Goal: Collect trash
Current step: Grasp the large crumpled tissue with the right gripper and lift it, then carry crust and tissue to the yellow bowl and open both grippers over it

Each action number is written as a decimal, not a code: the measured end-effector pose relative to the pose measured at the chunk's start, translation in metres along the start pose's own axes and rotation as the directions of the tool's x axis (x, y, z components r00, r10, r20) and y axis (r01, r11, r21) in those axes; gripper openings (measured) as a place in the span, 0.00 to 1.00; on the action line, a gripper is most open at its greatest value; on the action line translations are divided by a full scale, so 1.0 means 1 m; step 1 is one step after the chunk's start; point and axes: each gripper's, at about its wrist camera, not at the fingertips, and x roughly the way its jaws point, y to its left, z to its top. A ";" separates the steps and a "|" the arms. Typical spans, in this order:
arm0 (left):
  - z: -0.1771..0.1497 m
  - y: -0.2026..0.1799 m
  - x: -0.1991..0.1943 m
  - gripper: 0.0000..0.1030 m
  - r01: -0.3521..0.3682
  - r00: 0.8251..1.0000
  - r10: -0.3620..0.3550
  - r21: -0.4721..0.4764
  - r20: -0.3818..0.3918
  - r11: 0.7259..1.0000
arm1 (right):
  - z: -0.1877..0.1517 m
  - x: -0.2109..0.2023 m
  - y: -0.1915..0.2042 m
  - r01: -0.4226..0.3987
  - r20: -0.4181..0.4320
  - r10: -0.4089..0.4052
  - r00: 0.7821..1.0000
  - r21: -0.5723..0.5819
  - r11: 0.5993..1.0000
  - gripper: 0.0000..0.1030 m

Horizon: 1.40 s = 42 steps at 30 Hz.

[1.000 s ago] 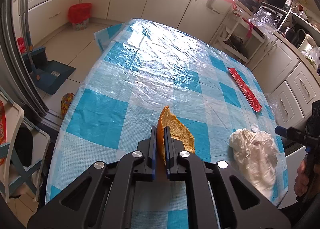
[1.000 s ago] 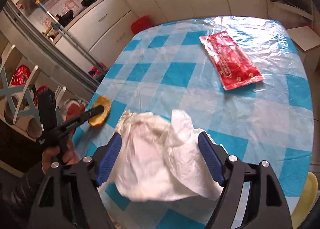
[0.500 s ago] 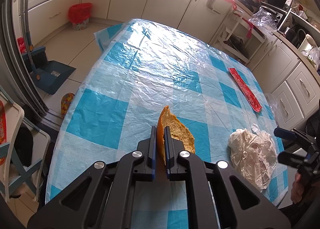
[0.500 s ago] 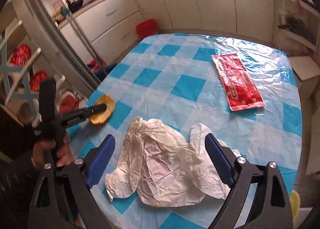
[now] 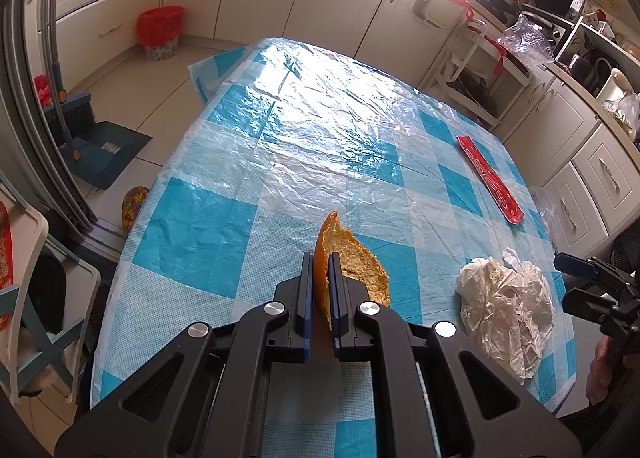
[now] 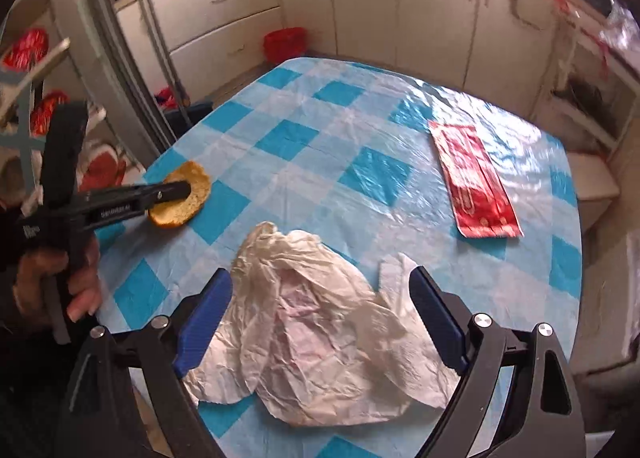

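Note:
My left gripper (image 5: pixel 320 282) is shut on a piece of bread (image 5: pixel 352 262), held just above the blue-checked tablecloth (image 5: pixel 280 145); the bread (image 6: pixel 188 193) and the left gripper (image 6: pixel 176 190) also show in the right wrist view. My right gripper (image 6: pixel 320 298) is open, its jaws wide on either side of a crumpled white plastic bag (image 6: pixel 320 322) lying at the table's near edge; the bag (image 5: pixel 508 306) also shows in the left wrist view, with the right gripper (image 5: pixel 576 282) beside it. A red wrapper (image 6: pixel 472 181) lies flat further along the table, also in the left wrist view (image 5: pixel 490 179).
A red-lined bin (image 5: pixel 160 31) stands on the floor by the cabinets. A dustpan and brush (image 5: pixel 100 149) lie on the floor to the left. A white chair (image 5: pixel 36 290) stands near the table's left corner. Cabinets and a cluttered counter (image 5: pixel 560 33) ring the room.
My right gripper has drawn back and risen from the white bag, still open; the bag now lies flatter on the table. The left gripper and bread have stayed still.

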 end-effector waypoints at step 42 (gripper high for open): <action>-0.040 -0.122 -0.047 0.05 0.080 0.994 -0.096 0.265 0.047 0.961 | -0.025 -0.094 -0.050 -0.352 0.300 0.276 0.913 0.238 0.905 0.25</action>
